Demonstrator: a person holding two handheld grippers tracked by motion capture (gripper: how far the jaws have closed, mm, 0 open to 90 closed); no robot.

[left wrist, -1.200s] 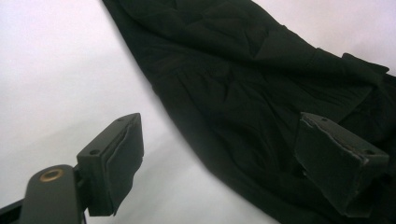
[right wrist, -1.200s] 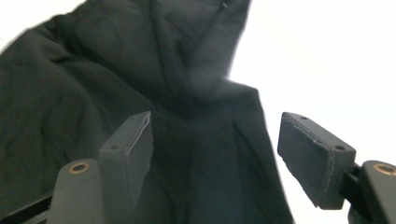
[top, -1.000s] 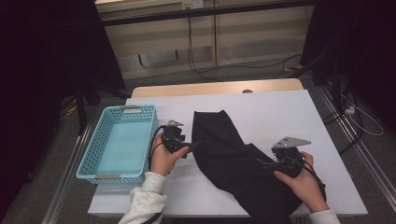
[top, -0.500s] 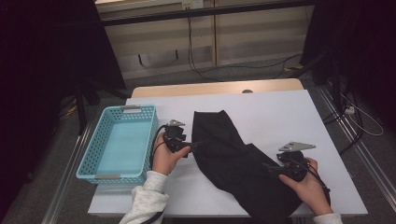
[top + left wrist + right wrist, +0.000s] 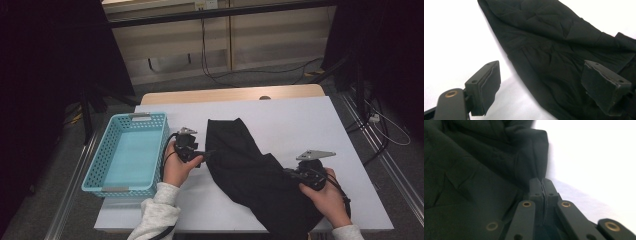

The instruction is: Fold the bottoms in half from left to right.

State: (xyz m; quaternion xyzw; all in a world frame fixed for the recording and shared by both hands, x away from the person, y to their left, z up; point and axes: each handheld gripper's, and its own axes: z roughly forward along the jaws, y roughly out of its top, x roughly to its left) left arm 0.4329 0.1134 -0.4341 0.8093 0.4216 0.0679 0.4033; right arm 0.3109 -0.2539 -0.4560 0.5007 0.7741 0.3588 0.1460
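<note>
A black garment (image 5: 250, 172) lies crumpled across the white table (image 5: 305, 125), running from the middle toward the near right corner. My left gripper (image 5: 207, 154) rests at the garment's left edge, open, its jaws wide. In the left gripper view one pad hangs over the bare table and the other over the garment (image 5: 554, 47), with the left gripper (image 5: 544, 86) touching nothing. My right gripper (image 5: 288, 173) is at the garment's right side. Its jaws have just been closing and now pinch a raised fold of the garment (image 5: 474, 170) at the right gripper's (image 5: 541, 182) tips.
A light blue plastic basket (image 5: 97, 162) stands empty on the table's left end, just beyond my left hand. A wooden strip (image 5: 230, 95) borders the far edge. Cables lie on the floor behind and to the right.
My right gripper's jaws have shut on the garment's edge, and that hand has shifted slightly toward the near edge. My left hand has stayed where it was.
</note>
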